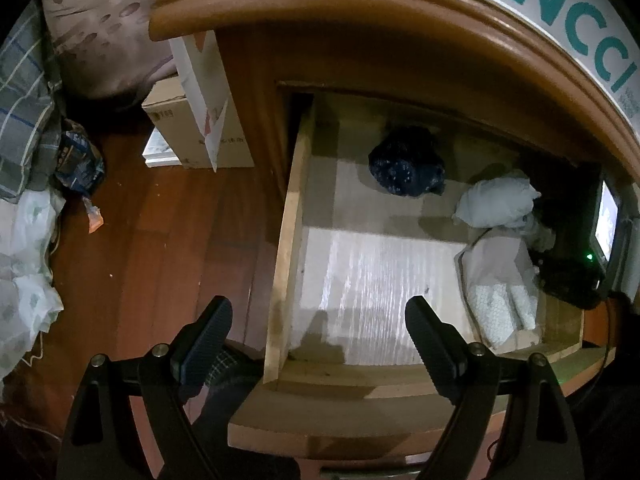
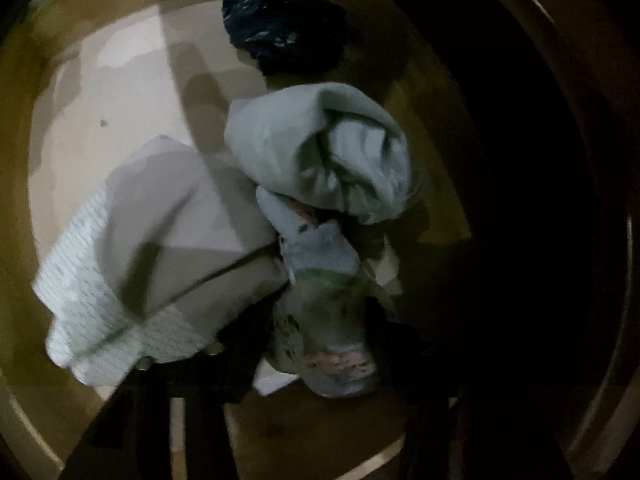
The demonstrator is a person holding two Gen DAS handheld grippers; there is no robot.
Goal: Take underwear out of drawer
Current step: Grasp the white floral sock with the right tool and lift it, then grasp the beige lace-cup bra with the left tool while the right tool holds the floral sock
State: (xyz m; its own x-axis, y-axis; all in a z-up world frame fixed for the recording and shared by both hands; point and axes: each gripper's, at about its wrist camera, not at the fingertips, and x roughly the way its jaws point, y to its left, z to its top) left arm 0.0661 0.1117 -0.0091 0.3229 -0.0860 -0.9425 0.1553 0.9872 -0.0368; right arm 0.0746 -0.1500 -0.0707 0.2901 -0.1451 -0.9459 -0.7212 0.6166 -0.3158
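A home bedroom: wooden nightstand (image 1: 360, 40) with open clothes drawer (image 1: 286, 240), bedding (image 1: 24, 120), hardwood floor (image 1: 160, 240).

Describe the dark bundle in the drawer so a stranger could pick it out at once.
Start at the open wooden drawer pulled out from under the rounded wooden top. On its pale lined floor, look toward the back, away from the cluster of pale cloth along the right side. The dark navy bundle with tiny light specks sits there alone; its neighbour, the pale grey-white bundle, is far lighter.
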